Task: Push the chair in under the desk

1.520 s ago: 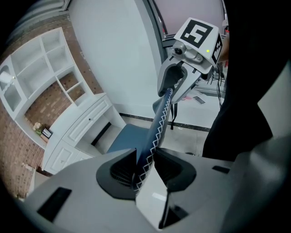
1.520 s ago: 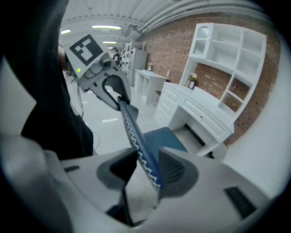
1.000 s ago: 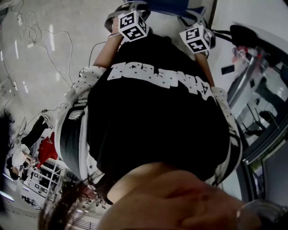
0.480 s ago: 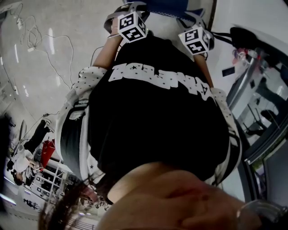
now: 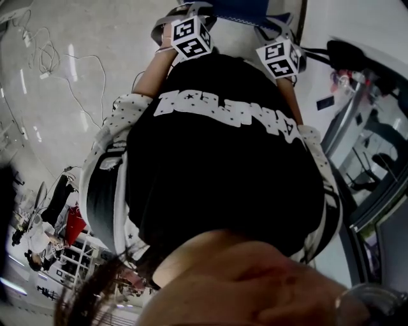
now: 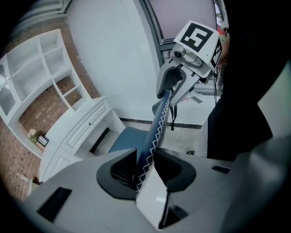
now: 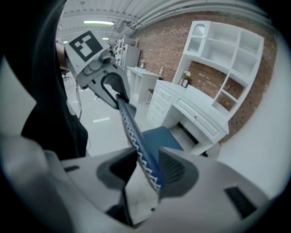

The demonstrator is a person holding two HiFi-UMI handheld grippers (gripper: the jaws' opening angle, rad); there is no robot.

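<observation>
The chair's blue back (image 6: 157,129), edged with white zigzag stitching, runs between both grippers. My left gripper (image 6: 145,166) is shut on its top edge. In the left gripper view, my right gripper (image 6: 182,79) clamps the same edge further along. In the right gripper view, my right gripper (image 7: 148,170) is shut on the chair back (image 7: 134,136), with my left gripper (image 7: 109,86) beyond. The blue seat (image 7: 159,136) faces the white desk (image 7: 195,113). In the head view my own black-shirted torso hides most of the chair; only the marker cubes and a strip of the blue back (image 5: 242,9) show.
A white shelf hutch (image 7: 227,50) stands on the desk against a brick wall. Another white desk (image 7: 141,75) stands further back. Cables (image 5: 57,57) lie on the pale floor at the left. A metal-and-glass frame (image 5: 357,127) stands at the right.
In the head view both marker cubes have drifted slightly up and to the right. Both grips on the chair back look the same.
</observation>
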